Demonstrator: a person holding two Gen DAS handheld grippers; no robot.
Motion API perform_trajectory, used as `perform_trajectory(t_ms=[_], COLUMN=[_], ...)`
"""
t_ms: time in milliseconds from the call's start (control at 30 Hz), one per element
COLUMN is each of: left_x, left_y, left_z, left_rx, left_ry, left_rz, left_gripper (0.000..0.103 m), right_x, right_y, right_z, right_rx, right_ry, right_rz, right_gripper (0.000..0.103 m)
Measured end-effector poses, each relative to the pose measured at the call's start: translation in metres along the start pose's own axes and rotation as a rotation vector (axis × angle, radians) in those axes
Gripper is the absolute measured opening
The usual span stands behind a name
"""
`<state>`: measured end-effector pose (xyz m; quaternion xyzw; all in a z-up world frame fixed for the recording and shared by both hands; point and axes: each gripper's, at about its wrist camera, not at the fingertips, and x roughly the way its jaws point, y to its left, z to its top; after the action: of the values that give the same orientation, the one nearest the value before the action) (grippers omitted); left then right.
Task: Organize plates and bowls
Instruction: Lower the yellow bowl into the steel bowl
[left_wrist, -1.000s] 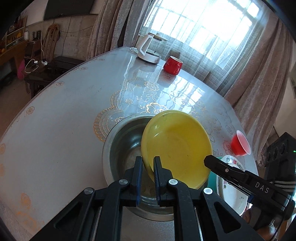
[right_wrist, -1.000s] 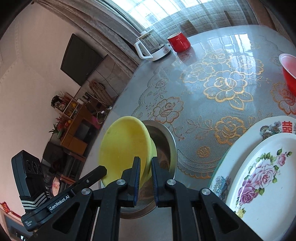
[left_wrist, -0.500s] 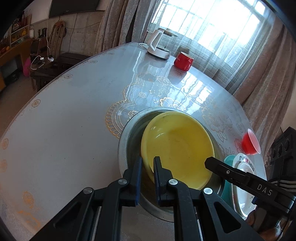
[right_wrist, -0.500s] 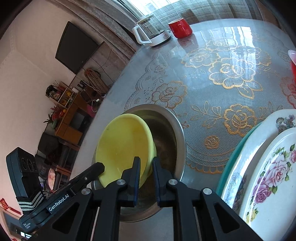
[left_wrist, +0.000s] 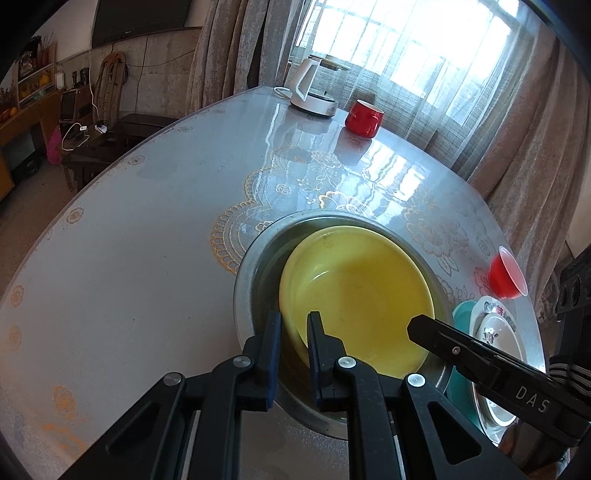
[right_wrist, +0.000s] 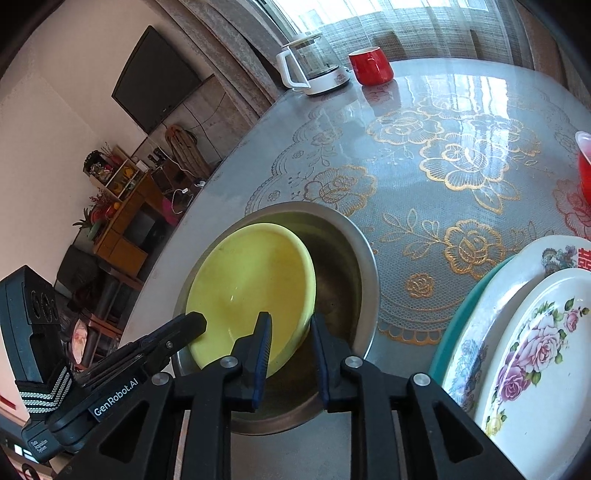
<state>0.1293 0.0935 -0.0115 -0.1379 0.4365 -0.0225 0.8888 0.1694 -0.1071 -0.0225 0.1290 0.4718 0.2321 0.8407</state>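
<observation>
My left gripper (left_wrist: 294, 334) is clamped on the near rim of the yellow bowl (left_wrist: 362, 295), one pad inside the rim and one outside. My right gripper (right_wrist: 290, 338) straddles the opposite side of the same rim, but its jaws are opening: the rim sits between the pads with daylight on both sides, so I judge that grip released. The yellow bowl lies nested inside the steel basin (right_wrist: 364, 258), apparently settled but offset toward one wall. The basin stands on the bench (left_wrist: 147, 229), just beside a stack of floral plates (right_wrist: 535, 332) over a teal plate (right_wrist: 476, 291). A red cup (left_wrist: 504, 275), a red mug (left_wrist: 364, 118) and a kettle (left_wrist: 314, 88) stand farther off. Risks: if the bowl is not fully seated, the left-only hold could let it tip or slide against the basin wall. Withdrawing the right gripper before the jaws clear could drag the rim. The plate stack is near enough to be knocked by it.
</observation>
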Motion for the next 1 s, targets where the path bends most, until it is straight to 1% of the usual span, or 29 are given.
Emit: perform_trajectory(t_ms=[33,67,300,467,567,633,1000], left_x=[0.0,0.0,0.0,0.0,0.001,0.001,0.002], left_y=[0.0,-0.001,-0.003,-0.004,-0.004,-0.005,-0.012], left_z=[0.0,0.0,-0.001,-0.002,-0.002,-0.003,-0.007], left_rx=[0.003,0.004,0.007,0.018,0.02,0.025,0.057], left_ry=[0.0,0.0,-0.002,0.002,0.002,0.001,0.003], left_rz=[0.001,0.004,0.016,0.013,0.015,0.015,0.017], left_gripper=[0.013,0.013,0.014,0.015,0.016,0.016,0.016], right_x=[-0.001,-0.001,0.002,-0.002,-0.004,-0.004,-0.007], right_y=[0.002,0.004,0.009,0.011,0.01,0.01,0.012], right_z=[-0.001,-0.001,-0.003,-0.004,-0.004,-0.003,-0.006], right_rx=[-0.01,-0.021,-0.063,-0.074,-0.07,-0.07,-0.089], right_ry=[-0.003,-0.006,-0.023,-0.017,-0.026,-0.03,-0.031], right_rz=[-0.003,-0.011,-0.055,-0.083,-0.089,-0.096,-0.095], right_gripper=[0.028,0.029,0.03,0.031,0.034,0.035,0.035])
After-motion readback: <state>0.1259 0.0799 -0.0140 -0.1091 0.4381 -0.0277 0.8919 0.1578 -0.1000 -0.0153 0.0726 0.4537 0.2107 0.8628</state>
